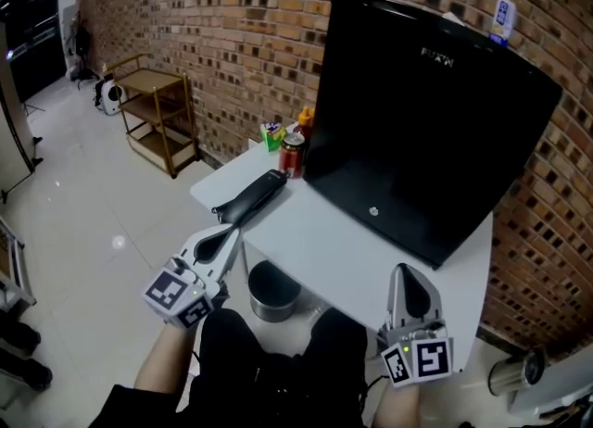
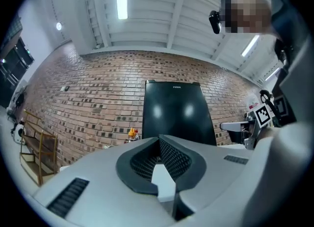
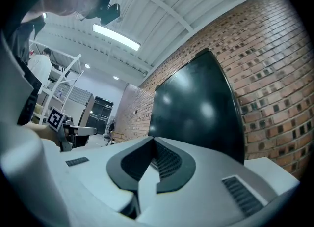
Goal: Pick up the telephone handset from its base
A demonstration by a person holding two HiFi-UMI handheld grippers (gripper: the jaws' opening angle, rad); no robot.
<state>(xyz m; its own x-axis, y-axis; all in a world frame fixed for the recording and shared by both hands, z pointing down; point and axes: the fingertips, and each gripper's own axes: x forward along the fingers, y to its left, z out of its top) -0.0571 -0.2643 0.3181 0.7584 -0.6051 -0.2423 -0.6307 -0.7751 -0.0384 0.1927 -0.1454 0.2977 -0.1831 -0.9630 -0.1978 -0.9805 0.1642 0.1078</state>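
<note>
A black telephone handset (image 1: 252, 196) lies lengthwise near the left front corner of the white table (image 1: 334, 255); I cannot make out a base under it. My left gripper (image 1: 232, 230) is shut and empty, with its tip just short of the handset's near end. In the left gripper view the left gripper (image 2: 158, 140) has its pads together, and the handset is hidden below it. My right gripper (image 1: 400, 271) hovers at the table's front right edge; in the right gripper view the right gripper (image 3: 154, 140) also has its jaws meeting on nothing.
A big black panel (image 1: 417, 111) leans against the brick wall and fills the back of the table. A red can (image 1: 293, 155), a green box (image 1: 271, 135) and an orange bottle (image 1: 305, 121) stand beside it. A bin (image 1: 271, 292) sits below the table. A wooden cart (image 1: 159, 116) is at left.
</note>
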